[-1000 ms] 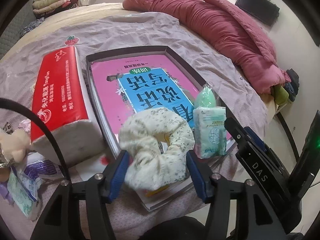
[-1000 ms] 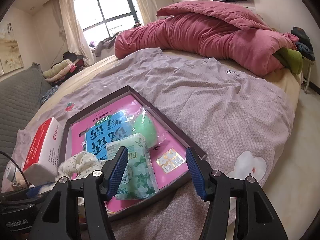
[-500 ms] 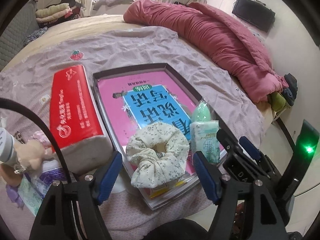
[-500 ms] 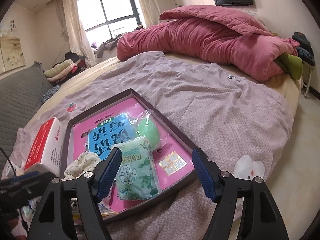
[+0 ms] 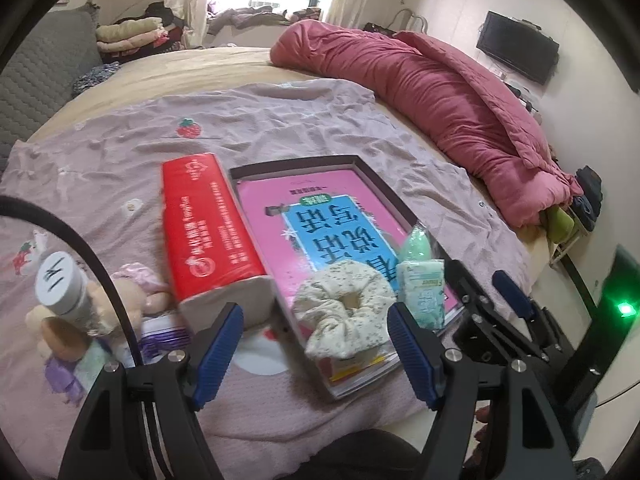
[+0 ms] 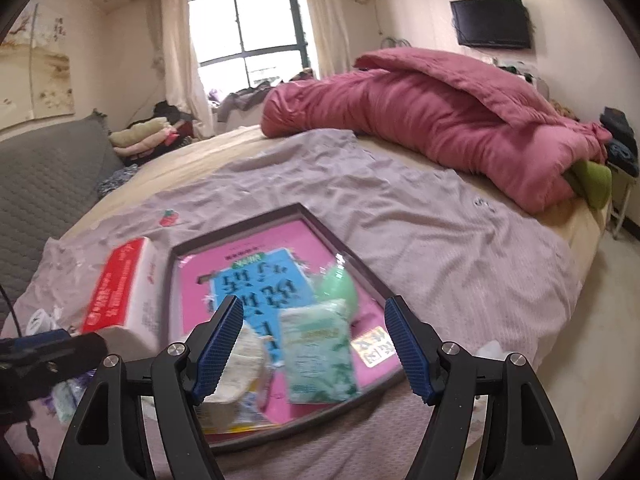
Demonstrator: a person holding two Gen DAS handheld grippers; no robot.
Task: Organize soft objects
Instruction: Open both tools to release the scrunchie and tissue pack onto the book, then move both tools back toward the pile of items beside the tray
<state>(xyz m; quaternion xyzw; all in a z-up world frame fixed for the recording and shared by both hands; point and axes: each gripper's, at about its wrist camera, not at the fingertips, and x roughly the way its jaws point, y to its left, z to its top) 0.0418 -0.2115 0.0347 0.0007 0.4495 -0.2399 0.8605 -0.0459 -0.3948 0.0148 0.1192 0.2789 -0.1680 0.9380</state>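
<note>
Scrunchie (image 5: pixel 345 312) now lying free at near end of tray (image 5: pixel 384 196), partly on pink book (image 5: pixel 332 216) inside it; a second ago bracketed closely by left gripper (image 5: pixel 316 344), pads near its sides. Now well clear of both pads, seen beyond and between them. Tissue pack (image 5: pixel 422 294) just right of scrunchie, leaning against green pouch (image 5: pixel 416 244); both likewise inside tray, positions unchanged over the second. In right view, tissue pack (image 6: pixel 318 354) flat on book, beyond right gripper (image 6: pixel 314 346), no contact.

Left gripper: jaws wide, widened since a second ago, nothing held, pulled back and upward from tray. Right gripper: jaws wide, also widened, nothing held, backed off similarly; view slightly blurred.

Judgement: scrunchie and tissue pack released and deposited; three soft items now gathered in tray. Placement step for this pair complete.

Outstanding, outside tray: red tissue block (image 5: pixel 208 236) touching tray's left wall; plush toy (image 5: pixel 60 320) and small packets on sheet (image 5: pixel 280 120) at left, with a capped bottle (image 5: pixel 60 286) in front. Likely next candidates, plush toy closest to left gripper. Quilt (image 5: pixel 440 96) at far side, not involved.
</note>
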